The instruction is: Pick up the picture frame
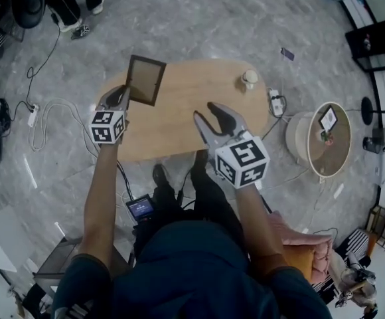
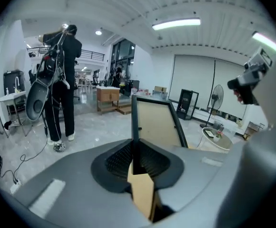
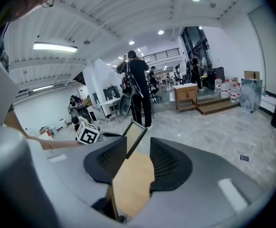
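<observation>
The picture frame (image 1: 145, 80), dark-rimmed with a tan panel, hangs in the air above the left end of the oval wooden table (image 1: 179, 121). My left gripper (image 1: 121, 92) is shut on the frame's left edge. In the left gripper view the frame (image 2: 156, 123) stands upright with its dark edge clamped between the two pads, right at the left gripper (image 2: 134, 152). My right gripper (image 1: 202, 109) hovers open over the middle of the table, holding nothing. In the right gripper view the frame (image 3: 133, 136) shows beyond the gap of the right gripper (image 3: 139, 151).
A small white knob-shaped object (image 1: 249, 78) stands at the table's right end. A power strip with cables (image 1: 276, 102) lies on the floor beside it. A round white side table (image 1: 312, 153) stands at the right. A person (image 2: 62, 80) stands beyond the table, and cables (image 1: 46, 121) trail over the floor at left.
</observation>
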{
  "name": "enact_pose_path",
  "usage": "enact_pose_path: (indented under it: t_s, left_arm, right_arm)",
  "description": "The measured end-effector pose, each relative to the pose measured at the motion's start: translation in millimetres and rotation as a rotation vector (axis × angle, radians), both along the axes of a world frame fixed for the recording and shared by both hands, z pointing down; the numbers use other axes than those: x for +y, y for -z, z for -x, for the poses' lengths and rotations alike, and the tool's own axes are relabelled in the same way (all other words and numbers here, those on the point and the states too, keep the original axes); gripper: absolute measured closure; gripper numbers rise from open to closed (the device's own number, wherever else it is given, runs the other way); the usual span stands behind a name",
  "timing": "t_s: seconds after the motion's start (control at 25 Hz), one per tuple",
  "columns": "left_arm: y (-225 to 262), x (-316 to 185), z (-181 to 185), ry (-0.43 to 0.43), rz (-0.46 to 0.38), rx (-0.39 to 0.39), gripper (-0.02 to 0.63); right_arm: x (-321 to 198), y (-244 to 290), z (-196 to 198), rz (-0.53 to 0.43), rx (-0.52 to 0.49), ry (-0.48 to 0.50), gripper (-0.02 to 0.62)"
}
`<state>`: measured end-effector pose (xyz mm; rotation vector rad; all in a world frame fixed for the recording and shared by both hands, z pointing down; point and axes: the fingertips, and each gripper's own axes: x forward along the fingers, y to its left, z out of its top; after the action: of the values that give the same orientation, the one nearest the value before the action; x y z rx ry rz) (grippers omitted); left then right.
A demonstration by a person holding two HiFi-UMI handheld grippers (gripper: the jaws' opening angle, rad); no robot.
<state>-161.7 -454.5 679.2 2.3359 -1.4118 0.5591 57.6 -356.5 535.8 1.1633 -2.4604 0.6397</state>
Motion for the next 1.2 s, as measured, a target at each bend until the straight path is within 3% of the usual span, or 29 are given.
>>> enact_pose_path:
  t_s: [0.24,0.64,0.92,1.08,1.2]
  left_arm:
    - [111,21,23,0.024,-0.137,0.033,0.563]
    - [252,71,82,0.115,-0.396,-0.007,0.563]
    - [313,122,116,0.178,-0.572,-0.046,0.563]
    - [334,147,119,0.189,-0.63,-0.05,0.563]
    - [340,164,113,0.176,-0.646,-0.044,0.563]
  right_arm:
    - [3,65,15,-0.102,-0.006,0.016,0.459]
    - [17,169,47,-0.275,-0.039,0.017,0.459]
    - [47,216,67,-0.379,-0.05,0.036,0.46]
    - [64,236,74,-0.398,-0.139,0.078,0.46]
    - [74,240,71,-0.417,-0.111,0.076,0.503]
